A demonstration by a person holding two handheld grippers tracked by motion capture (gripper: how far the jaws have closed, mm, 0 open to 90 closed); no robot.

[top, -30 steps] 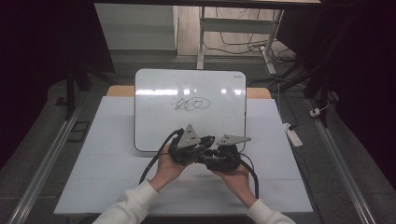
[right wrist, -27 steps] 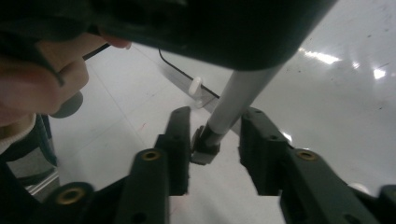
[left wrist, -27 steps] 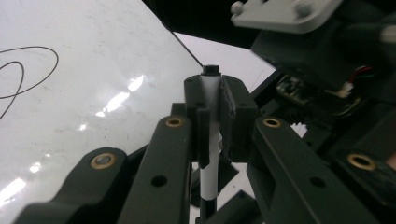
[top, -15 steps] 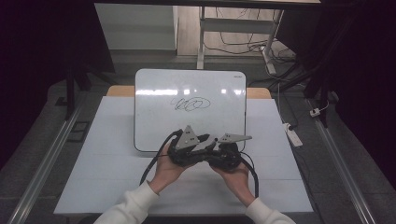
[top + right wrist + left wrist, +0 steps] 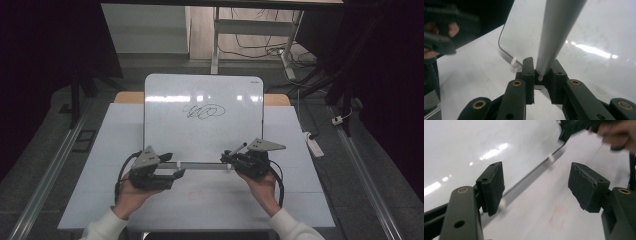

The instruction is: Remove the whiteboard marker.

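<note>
A whiteboard (image 5: 200, 135) stands tilted at the back of the white table (image 5: 210, 200), with a black scribble (image 5: 204, 111) near its top. My right gripper (image 5: 227, 157) is at the board's lower right, shut on a grey marker (image 5: 554, 37); the marker (image 5: 239, 148) points up and to the right. My left gripper (image 5: 172, 172) sits at the board's lower left with its jaws open. Nothing lies between the left gripper (image 5: 536, 185) pads (image 5: 492, 185), which face the board's bottom edge. The right gripper (image 5: 541, 72) clamps the marker's end.
A grey ledge (image 5: 200, 165) runs along the board's bottom edge, with a small white foot (image 5: 551, 158) under it. A white power strip (image 5: 312, 145) lies off the table's right side. Faint red marks (image 5: 557, 217) stain the tabletop. Metal rails (image 5: 45, 180) flank the table.
Both grippers were close together at the middle of the board's bottom edge. They have moved apart: the left one to the left, the right one to the right with the marker.
</note>
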